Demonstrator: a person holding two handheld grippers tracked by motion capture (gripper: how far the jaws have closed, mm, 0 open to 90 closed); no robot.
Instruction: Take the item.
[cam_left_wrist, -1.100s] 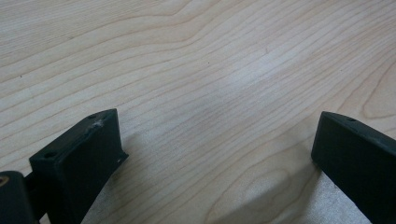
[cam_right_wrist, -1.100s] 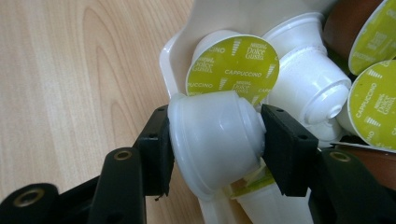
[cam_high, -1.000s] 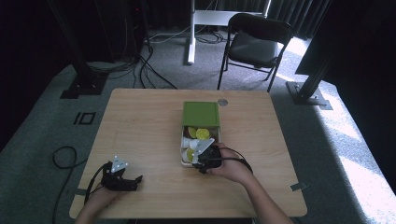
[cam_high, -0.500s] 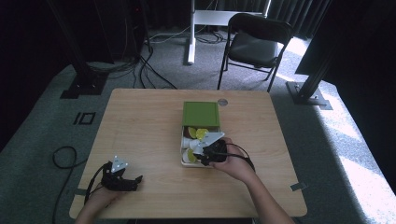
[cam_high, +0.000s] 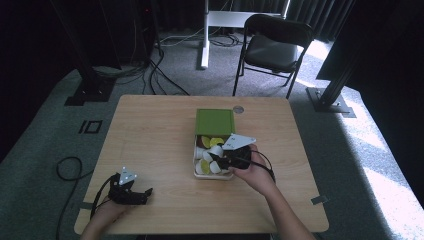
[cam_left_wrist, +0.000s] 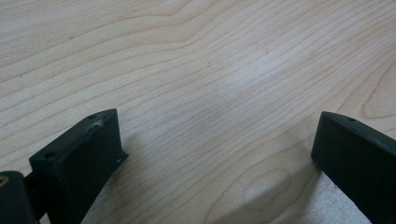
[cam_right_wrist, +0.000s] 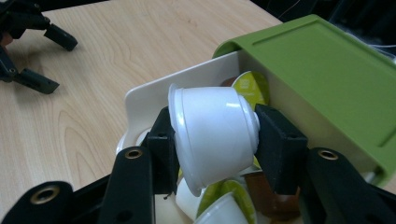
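One box (cam_high: 197, 150), one lid (cam_high: 215, 121), two claws

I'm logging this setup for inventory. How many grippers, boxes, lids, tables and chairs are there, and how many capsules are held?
Grippers: 2 (left gripper, right gripper)
White box: 1
Green lid: 1
Capsule held in the right gripper: 1
Table: 1
Chair: 1
Total: 7

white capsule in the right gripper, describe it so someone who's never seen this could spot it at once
On the wooden table stands a white box with a green lid, holding small capsules. Just above it, the right gripper clamps one white capsule by its sides. Unlike the others lying loose in the box, it is lifted, tilted on its side and plain white.
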